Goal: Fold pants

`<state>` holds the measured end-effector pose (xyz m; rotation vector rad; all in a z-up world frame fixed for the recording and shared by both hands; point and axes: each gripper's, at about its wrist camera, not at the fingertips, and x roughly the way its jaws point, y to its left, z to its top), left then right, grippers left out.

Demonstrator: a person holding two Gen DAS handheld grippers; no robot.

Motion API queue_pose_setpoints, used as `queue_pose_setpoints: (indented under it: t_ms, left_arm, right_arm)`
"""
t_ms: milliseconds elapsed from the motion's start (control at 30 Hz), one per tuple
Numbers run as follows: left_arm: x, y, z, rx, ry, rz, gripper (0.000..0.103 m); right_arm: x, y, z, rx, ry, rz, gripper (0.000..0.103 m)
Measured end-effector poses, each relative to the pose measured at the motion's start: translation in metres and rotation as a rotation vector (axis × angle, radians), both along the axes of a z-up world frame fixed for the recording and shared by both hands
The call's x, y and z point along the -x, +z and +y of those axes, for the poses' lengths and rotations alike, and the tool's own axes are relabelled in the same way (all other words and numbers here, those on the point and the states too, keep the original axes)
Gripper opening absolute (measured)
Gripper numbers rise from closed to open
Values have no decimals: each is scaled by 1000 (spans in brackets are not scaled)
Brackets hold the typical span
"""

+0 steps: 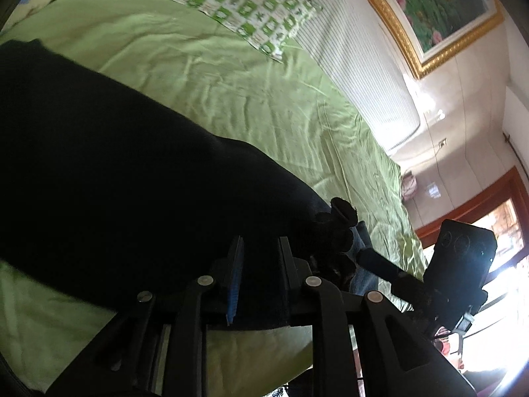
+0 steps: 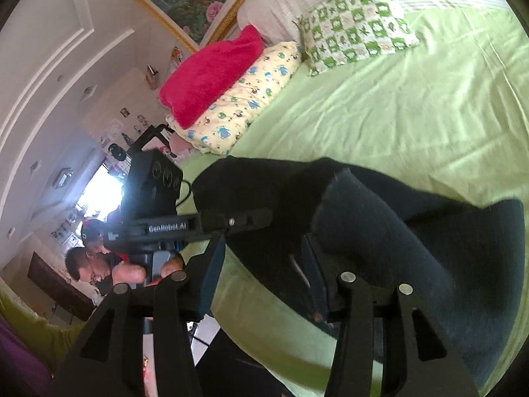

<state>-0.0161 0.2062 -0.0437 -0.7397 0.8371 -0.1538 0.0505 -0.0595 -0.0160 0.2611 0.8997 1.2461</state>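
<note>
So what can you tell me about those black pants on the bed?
The black pants look soft and thick, like plain dark knit. They lie bunched and partly folded on the wrinkled green sheet near the bed's edge. The left tongs stand nearly shut with cloth between them. One finger of the right tongs is hidden under a fold.

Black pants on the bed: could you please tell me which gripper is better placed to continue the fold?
Left, probably: the left gripper appears to pinch the black pants between its fingers, while the right gripper stands open, cloth draped over one finger.
</note>
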Motion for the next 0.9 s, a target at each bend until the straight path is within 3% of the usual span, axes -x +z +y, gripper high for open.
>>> queue_pose_setpoints:
  t_ms: [133,267,433,567,833,900]
  left_arm:
    - [12,0,9,16,37,-1,26]
    - [20,1,11,19,68,1,27]
    - [36,4,13,-32,158,18,27]
    - [55,7,15,-45,265,20,46]
    - [85,6,28,-21,384,26,47]
    - [93,5,36,-9,416,28,51]
  right_arm:
    - [-5,4,5,-5,-1,-4,49]
    - [-8,8,7,-10,1,-8,49]
    - [-10,11,14,-3,9,-19,50]
    - [-11,11,23,9,33,-15,57]
    - [-11,17,57,47,113,-49,59]
    - [-13,18,66,54,123,-45,59]
